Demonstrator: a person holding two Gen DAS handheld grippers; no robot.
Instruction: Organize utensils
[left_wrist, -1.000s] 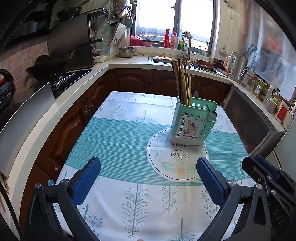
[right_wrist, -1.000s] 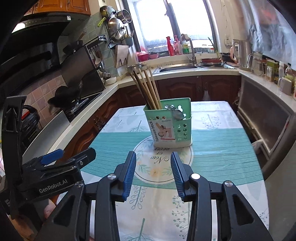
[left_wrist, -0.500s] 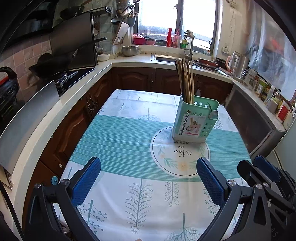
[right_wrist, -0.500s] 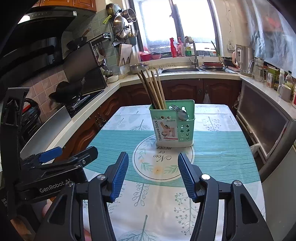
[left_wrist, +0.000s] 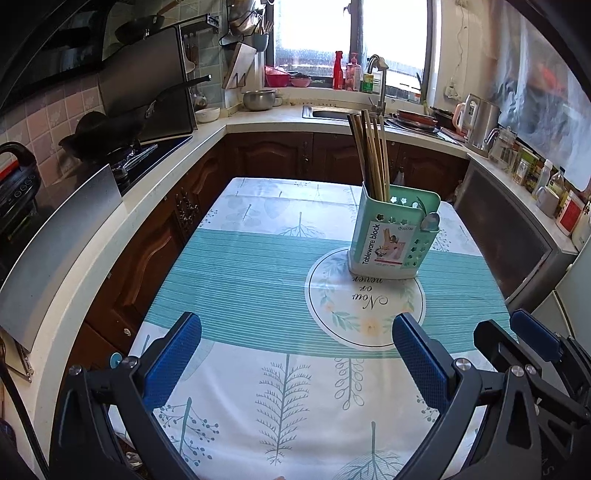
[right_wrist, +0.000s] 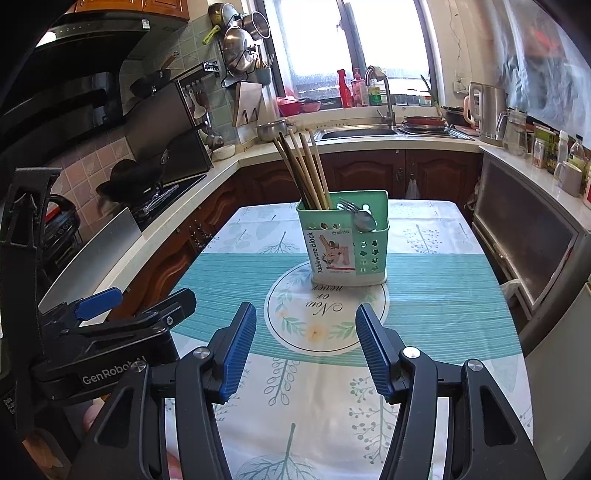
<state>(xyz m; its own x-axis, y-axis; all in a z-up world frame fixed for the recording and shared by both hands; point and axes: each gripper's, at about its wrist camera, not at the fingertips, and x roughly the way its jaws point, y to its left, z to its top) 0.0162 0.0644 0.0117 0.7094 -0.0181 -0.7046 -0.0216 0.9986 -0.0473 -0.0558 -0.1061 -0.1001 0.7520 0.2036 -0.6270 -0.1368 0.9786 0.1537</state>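
Observation:
A green tableware holder (left_wrist: 392, 236) stands on the round print of the tablecloth; it also shows in the right wrist view (right_wrist: 345, 242). Several wooden chopsticks (left_wrist: 371, 155) stand in its left compartment (right_wrist: 306, 171). A metal spoon and fork (right_wrist: 360, 216) rest in its right compartment. My left gripper (left_wrist: 295, 358) is open and empty, held back near the table's front edge. My right gripper (right_wrist: 304, 345) is open and empty, also well short of the holder. Each gripper shows at the edge of the other's view.
The table (left_wrist: 258, 295) has a teal and white cloth. Kitchen counters run along the left and back, with a stove and pans (left_wrist: 122, 133), a sink (right_wrist: 369, 131) and a kettle (right_wrist: 487, 110). A dark appliance (right_wrist: 524, 240) stands right of the table.
My right gripper's jaws have spread from nearly shut to wide open. Both grippers have drawn back and up from the holder. The left gripper stays open.

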